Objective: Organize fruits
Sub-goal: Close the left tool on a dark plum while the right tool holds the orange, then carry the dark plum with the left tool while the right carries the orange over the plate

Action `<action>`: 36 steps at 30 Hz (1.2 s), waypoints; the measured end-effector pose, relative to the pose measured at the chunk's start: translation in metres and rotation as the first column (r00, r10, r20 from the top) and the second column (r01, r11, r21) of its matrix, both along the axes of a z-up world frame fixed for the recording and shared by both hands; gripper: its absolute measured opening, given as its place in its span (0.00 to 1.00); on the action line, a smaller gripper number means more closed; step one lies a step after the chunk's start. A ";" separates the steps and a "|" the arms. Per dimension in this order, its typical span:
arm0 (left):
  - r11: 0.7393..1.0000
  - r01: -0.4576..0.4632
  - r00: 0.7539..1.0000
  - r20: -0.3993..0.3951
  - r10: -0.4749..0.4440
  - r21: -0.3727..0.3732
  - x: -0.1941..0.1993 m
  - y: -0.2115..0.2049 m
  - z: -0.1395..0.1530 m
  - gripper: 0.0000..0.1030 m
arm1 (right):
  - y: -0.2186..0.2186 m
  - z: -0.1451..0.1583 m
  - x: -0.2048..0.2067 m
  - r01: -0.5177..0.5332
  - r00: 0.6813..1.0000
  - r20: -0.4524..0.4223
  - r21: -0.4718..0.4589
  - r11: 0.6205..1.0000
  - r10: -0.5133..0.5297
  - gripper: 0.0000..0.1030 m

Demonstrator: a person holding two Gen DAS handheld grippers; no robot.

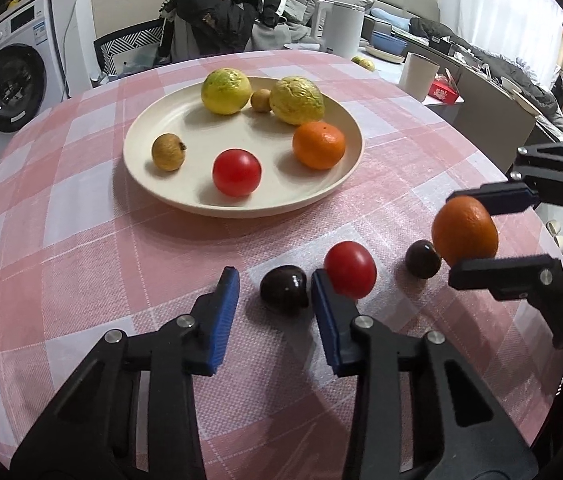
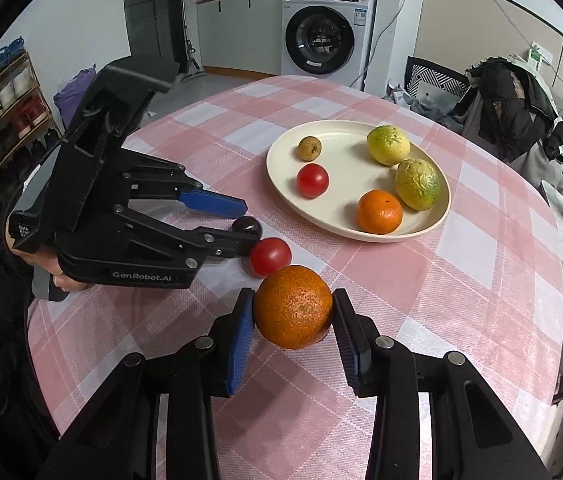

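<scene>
On the left of the pink checked tablecloth (image 1: pixel 61 240) the left gripper (image 1: pixel 275 286) points down at a dark fruit (image 1: pixel 284 289). This fruit lies on the cloth between the two blue pads. The right pad is touching it or almost touching it, but there is a clear gap to the left pad (image 1: pixel 227 304), so the fingers are not gripping it. A red tomato (image 1: pixel 350 269) lies on the cloth just beside the right finger, on its outer side. Next to the right comes a second dark fruit (image 1: pixel 423 259), also on the cloth.

Behind these, near the middle of the table, stands a cream plate (image 1: pixel 153 136). It holds a small brown fruit (image 1: pixel 167 152), a red tomato on the plate (image 1: pixel 236 172), a yellow-green fruit (image 1: pixel 225 91), a tiny brown fruit (image 1: pixel 261 101), a second yellow-green fruit (image 1: pixel 296 100) and an orange on the plate (image 1: pixel 318 145).

At the far right the right gripper (image 2: pixel 292 312) is closed on a large orange (image 2: pixel 292 306); both pads press on its sides. The orange seems raised a little above the cloth, near the loose tomato
</scene>
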State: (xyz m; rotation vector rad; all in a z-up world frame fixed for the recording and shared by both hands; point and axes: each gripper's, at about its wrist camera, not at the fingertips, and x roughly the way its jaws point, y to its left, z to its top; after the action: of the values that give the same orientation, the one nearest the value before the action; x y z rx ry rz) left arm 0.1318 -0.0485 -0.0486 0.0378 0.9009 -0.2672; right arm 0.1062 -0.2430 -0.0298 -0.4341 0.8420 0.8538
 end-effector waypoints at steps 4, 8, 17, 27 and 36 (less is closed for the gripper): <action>1.000 0.009 1.000 0.004 -0.009 -0.002 -0.001 -0.001 0.001 0.20 | -0.001 0.001 0.000 0.014 1.000 0.004 0.005 1.000 -0.014 0.38; 1.000 -0.007 1.000 0.030 0.008 -0.015 -0.005 0.003 0.004 0.20 | 0.000 0.005 -0.001 0.035 0.999 0.017 0.023 0.999 -0.035 0.38; 0.991 -0.104 0.991 0.075 0.111 -0.088 -0.007 0.023 0.015 0.20 | 0.013 0.007 0.017 0.201 0.979 0.019 0.097 0.975 -0.204 0.38; 0.980 -0.171 0.979 0.096 0.181 -0.100 0.015 0.025 0.028 0.20 | 0.034 -0.005 0.038 0.309 0.950 0.014 0.092 0.947 -0.312 0.38; 0.976 -0.198 0.972 0.111 0.208 -0.095 0.036 0.024 0.039 0.20 | 0.032 0.004 0.055 0.339 0.939 0.001 0.139 0.930 -0.343 0.38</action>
State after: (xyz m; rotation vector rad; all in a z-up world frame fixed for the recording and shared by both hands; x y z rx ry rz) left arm 0.1682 -0.0245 -0.0091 -0.1145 0.7661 -0.1099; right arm 0.1611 -0.2109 -0.0256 -0.1684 0.8002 0.5766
